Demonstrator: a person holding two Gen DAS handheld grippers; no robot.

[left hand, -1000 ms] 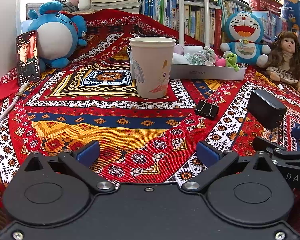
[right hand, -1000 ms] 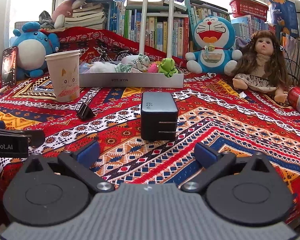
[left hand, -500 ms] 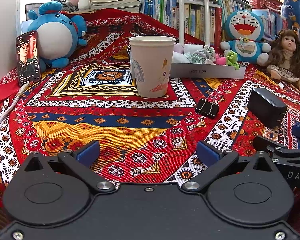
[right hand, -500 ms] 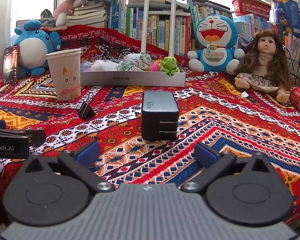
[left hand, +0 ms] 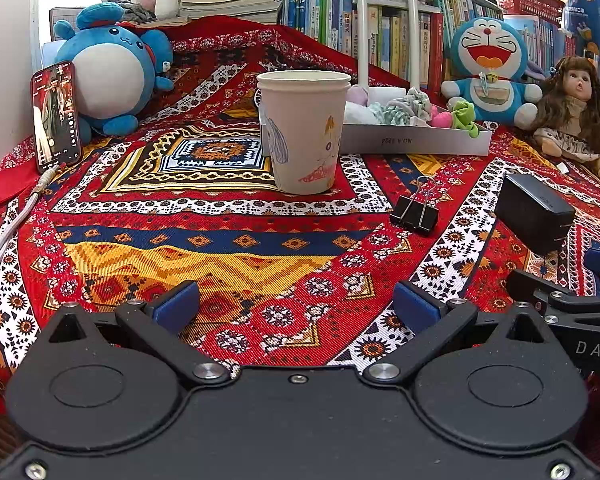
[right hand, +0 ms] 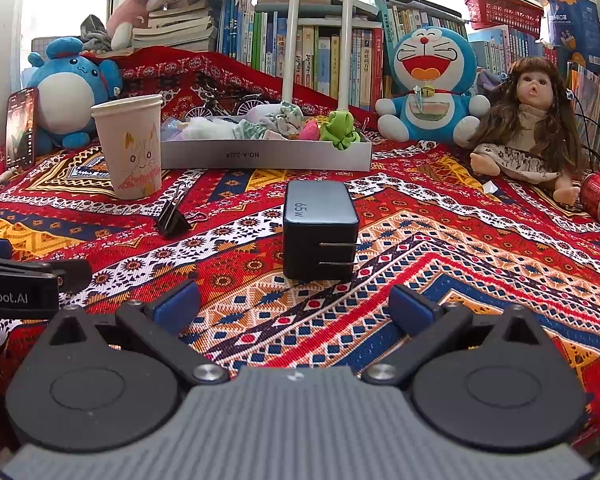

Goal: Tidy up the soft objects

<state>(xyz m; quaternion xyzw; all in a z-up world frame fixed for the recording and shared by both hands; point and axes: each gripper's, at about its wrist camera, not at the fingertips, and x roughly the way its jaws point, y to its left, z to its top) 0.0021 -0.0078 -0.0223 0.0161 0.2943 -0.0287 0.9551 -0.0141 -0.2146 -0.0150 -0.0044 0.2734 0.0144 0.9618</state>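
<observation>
The soft items [right hand: 276,126], a heap of small cloth and fuzzy pieces in white, pale green, pink and bright green, lie in the shallow grey tray [right hand: 266,155] at the far side of the patterned cloth [right hand: 440,248]. By appearance they are light, limp and easily crushed; they should yield to the pads without slipping. The best hold is judged to be a pinch on a raised fold, such as the green piece [right hand: 340,128] at the tray's right end, which stands above the rim and partly hangs over it.

The tray wall is low, so entry from above looks unobstructed, though two white poles [right hand: 346,32] rise just behind it. A paper cup [right hand: 130,146] stands just left of the tray and would tip easily. A binder clip [right hand: 172,218] and a black charger [right hand: 319,232] lie between the grippers and the tray. A plush cat [right hand: 428,92] and a doll [right hand: 528,124] sit near its right end.

The left gripper [left hand: 296,304] and right gripper [right hand: 294,304] both stand with fingers spread wide, holding nothing, low over open cloth.
</observation>
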